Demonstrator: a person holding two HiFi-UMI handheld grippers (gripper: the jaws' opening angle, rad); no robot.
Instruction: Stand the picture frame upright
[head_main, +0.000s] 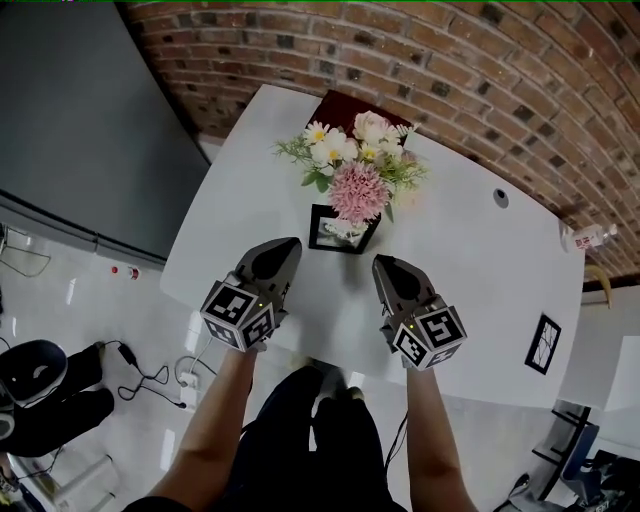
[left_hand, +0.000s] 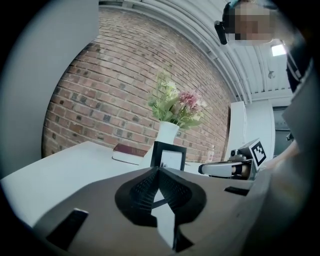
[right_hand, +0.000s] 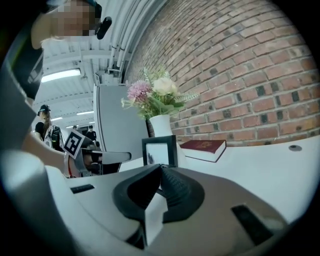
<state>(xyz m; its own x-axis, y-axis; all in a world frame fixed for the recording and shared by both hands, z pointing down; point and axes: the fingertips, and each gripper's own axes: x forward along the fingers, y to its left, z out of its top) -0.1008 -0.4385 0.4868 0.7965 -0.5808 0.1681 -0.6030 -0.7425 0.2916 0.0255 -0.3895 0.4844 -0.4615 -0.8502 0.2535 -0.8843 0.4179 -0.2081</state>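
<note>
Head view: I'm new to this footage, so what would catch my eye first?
A pink and white bouquet stands on the white table. A black picture frame stands upright just in front of it. Nearer the person, the left gripper and right gripper point toward it, both shut and empty.

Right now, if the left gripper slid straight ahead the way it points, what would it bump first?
Most likely the picture frame, which stands upright dead ahead of the shut left gripper. The white vase is behind the frame. How far off the frame is, this view does not show well.
</note>
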